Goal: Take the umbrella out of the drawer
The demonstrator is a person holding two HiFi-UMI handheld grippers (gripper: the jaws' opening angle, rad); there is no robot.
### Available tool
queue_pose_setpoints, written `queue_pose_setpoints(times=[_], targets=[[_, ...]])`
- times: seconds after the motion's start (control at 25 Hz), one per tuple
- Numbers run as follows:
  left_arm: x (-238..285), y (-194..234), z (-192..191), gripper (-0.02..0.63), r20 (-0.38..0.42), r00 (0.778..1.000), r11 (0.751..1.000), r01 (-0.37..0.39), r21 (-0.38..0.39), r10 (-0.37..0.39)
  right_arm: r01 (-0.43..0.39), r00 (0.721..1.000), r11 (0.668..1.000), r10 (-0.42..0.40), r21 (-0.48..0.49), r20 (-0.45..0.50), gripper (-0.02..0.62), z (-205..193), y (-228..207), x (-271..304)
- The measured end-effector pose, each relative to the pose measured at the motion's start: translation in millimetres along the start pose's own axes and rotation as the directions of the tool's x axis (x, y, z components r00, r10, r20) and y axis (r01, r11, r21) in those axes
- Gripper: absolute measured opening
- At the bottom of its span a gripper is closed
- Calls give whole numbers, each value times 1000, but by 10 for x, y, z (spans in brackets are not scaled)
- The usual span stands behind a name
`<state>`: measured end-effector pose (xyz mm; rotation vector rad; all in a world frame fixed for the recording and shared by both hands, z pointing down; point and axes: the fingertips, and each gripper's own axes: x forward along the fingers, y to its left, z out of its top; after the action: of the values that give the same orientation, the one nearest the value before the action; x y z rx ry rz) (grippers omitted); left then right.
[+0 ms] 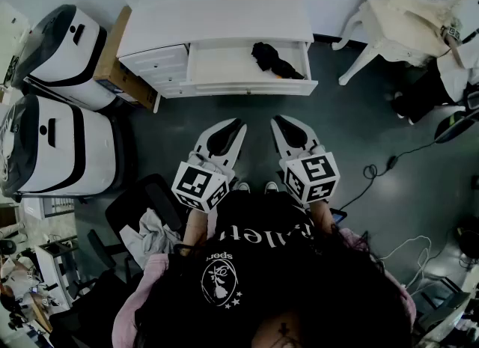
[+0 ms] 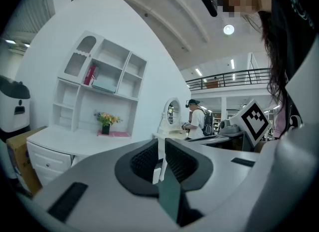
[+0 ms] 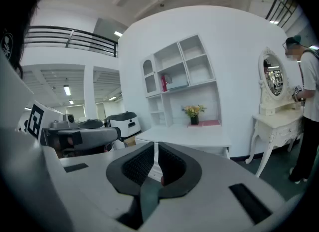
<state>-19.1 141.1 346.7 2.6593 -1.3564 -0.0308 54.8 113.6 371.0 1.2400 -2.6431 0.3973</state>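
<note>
A: Nearest first. The grippers?

B: Left gripper [image 1: 239, 123] and right gripper [image 1: 275, 119] are side by side on the near side of the drawer [image 1: 251, 87], well apart from its front. Both are clenched with the jaws together and nothing between them.

A: The drawer itself?

B: It's pulled open from the white desk [image 1: 217, 21], with the inside showing from above.

A: And the umbrella?

B: The black umbrella [image 1: 275, 60] is folded and lies inside the drawer, in its right half. Its long axis slants, with one end toward the drawer's back middle and the other toward its front right corner.

A: Which hand?

B: The right, I'd judge. The umbrella lies roughly straight ahead of it, beyond the drawer front, while the left faces the bare half. The jaws would have to open before any grasp.
</note>
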Motion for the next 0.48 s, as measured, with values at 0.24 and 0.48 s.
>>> queue_pose_setpoints(times=[0.24, 0.48], targets=[[-40, 13, -17, 40, -3, 1000, 1000, 1, 0, -1, 1, 1000, 1000, -1, 2, 2, 60, -18, 39, 5], [-144, 32, -28, 40, -7, 1000, 1000, 11, -1, -11, 4, 1000, 1000, -4, 28, 21, 60, -28, 137, -8]])
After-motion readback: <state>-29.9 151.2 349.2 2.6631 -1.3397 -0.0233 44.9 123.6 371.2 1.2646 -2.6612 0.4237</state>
